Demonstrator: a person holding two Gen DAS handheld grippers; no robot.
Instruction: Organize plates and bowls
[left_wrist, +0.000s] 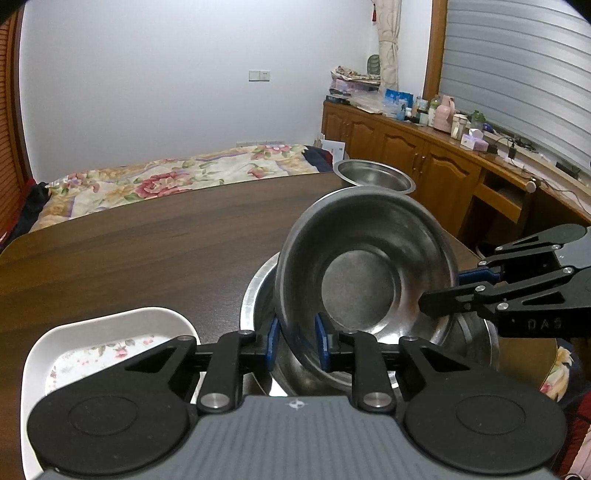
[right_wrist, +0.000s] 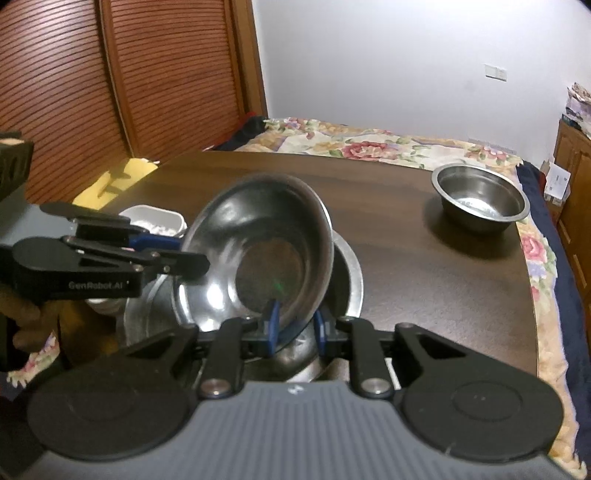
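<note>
1. left gripper (left_wrist: 295, 341): nearly closed, pads clamping the near rim of the tilted steel bowl (left_wrist: 364, 284).
2. right gripper (right_wrist: 295, 326): likewise pinching the opposite rim.
3. bowl: tipped up, directly above the wide steel basin (left_wrist: 476, 338) on the worktop (left_wrist: 147, 251); nesting looks next.
4. spare bowl (right_wrist: 480, 197): well apart, far right corner.

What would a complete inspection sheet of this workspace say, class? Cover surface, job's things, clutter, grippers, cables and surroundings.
Surface: dark wooden table.
Job's things: tilted steel bowl held over a larger steel basin; second steel bowl stands apart; white floral dish at table edge.
Clutter: nothing seen on the table.
Grippers: left gripper and right gripper both clamp the tilted bowl's rim.
Cables: wires on the sideboard.
Surroundings: floral bedspread, louvred doors.
</note>
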